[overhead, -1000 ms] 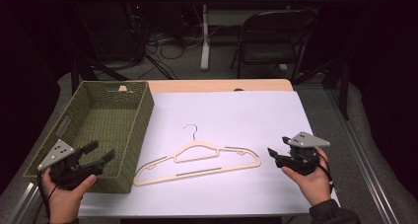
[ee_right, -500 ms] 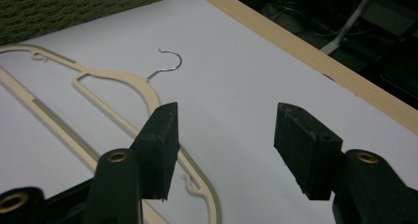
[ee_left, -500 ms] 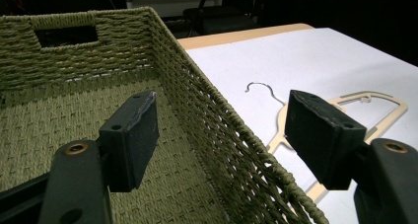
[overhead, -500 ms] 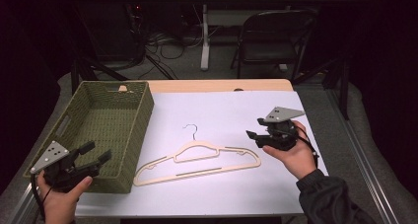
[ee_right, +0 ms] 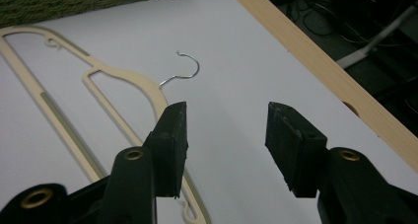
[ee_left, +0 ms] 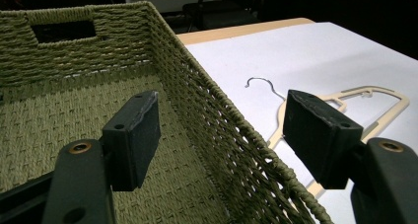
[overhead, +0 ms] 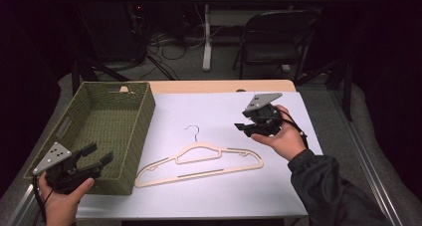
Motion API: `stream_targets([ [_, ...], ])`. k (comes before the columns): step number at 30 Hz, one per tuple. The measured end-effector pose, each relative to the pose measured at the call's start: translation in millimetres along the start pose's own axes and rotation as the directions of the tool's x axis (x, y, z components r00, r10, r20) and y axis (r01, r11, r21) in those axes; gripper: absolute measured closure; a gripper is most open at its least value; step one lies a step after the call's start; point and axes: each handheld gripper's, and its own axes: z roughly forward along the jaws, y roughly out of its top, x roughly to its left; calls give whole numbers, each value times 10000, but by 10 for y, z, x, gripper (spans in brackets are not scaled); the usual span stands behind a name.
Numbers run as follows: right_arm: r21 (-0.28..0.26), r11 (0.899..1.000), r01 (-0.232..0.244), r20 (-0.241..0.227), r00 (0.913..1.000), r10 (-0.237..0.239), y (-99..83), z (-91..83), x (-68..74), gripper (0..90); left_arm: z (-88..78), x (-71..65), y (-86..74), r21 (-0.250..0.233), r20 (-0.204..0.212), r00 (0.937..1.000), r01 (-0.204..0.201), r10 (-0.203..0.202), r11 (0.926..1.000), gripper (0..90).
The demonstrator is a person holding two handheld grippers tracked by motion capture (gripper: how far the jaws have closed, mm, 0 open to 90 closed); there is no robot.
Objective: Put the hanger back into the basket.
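Right gripper (overhead: 242, 127), jaws just narrowing on nothing, hovers beyond flat cream wooden hanger (overhead: 199, 159) on white tabletop (overhead: 308, 116); hanger's long axis runs left-right, nearer right hand; left gripper (overhead: 102, 155) open at green woven basket (overhead: 107, 89).

Open white surface (overhead: 224, 186) around the hanger (overhead: 199, 161), clear passage between hanger and far wooden edge, basket (overhead: 107, 131) wall blocking the left side, left hand-held gripper (overhead: 94, 159) straddling its near rim, apparently not touching, right hand-held gripper (overhead: 240, 127) raised above bare surface

The left gripper (ee_left: 222, 135) stood open astride the woven basket's rim (ee_left: 231, 125); a cream hanger (ee_left: 374, 103) lay beyond.
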Motion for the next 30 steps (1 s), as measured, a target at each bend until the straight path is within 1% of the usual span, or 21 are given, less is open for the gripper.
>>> stream_targets([
  [1,45,9999,166,-154,9997,-166,25,26,0,512,-1,-2,0,8,-8,10000,-9,9,10000,303],
  [3,394,9972,631,-270,9977,-621,74,82,0,547,-1,-4,1,3,-11,10000,-8,8,10000,304],
  [4,582,9953,777,-420,9963,-753,96,123,2,561,-2,-5,3,-16,-3,10000,-35,35,10000,304],
  [5,551,9954,784,-470,9960,-758,101,153,0,568,-3,-6,3,-18,-6,10000,-39,39,10000,304],
  [6,710,9940,836,-542,9953,-799,108,185,-5,577,-4,-5,3,-2,-7,10000,-38,38,10000,303],
  [7,895,9908,1010,-531,9939,-966,114,224,-6,590,-2,-3,1,-5,-7,10000,-27,27,10000,303],
  [8,1054,9866,1245,-616,9910,-1185,119,261,-14,611,-3,-1,0,22,-34,10000,-25,25,10000,304],
  [9,1224,9845,1254,-704,9906,-1174,124,289,-13,623,-3,1,-2,38,-55,10000,-13,13,10000,304],
  [11,1199,9839,1327,-827,9889,-1233,130,333,-1,618,-6,6,-5,31,-33,10000,-16,16,10000,304],
  [16,1418,9802,1384,-1134,9859,-1228,147,428,32,577,-17,8,1,-17,-12,10000,8,-8,10000,304],
  [18,1516,9774,1476,-1119,9850,-1314,141,466,44,579,-19,6,3,-20,6,10000,-20,20,10000,304],
  [19,1573,9760,1506,-1188,9840,-1327,137,486,44,583,-20,5,4,-17,8,10000,-26,26,10000,304],
  [20,1573,9760,1506,-1188,9840,-1327,137,486,44,583,-20,5,4,-17,8,10000,-26,26,10000,303],
  [21,1647,9753,1472,-1323,9832,-1261,124,532,51,588,-19,5,4,-17,8,10000,-24,24,10000,304],
  [23,1657,9747,1501,-1337,9826,-1286,119,552,52,588,-19,4,4,-17,7,10000,-17,17,10000,304],
  [24,1688,9744,1486,-1454,9815,-1245,99,609,64,603,-17,2,4,-11,-9,10000,-17,17,10000,304],
  [25,1694,9740,1505,-1495,9808,-1256,93,630,69,605,-15,1,4,-6,-9,10000,-19,19,10000,304],
  [27,1864,9692,1610,-1568,9787,-1324,86,692,91,613,-12,2,3,4,-8,10000,-20,20,10000,304],
  [28,1896,9690,1585,-1617,9784,-1284,82,714,105,618,-10,5,1,15,15,10000,-15,15,10000,304],
  [30,2013,9642,1727,-1830,9736,-1362,81,777,135,622,-6,8,-2,29,8,10000,-10,10,10000,304],
])
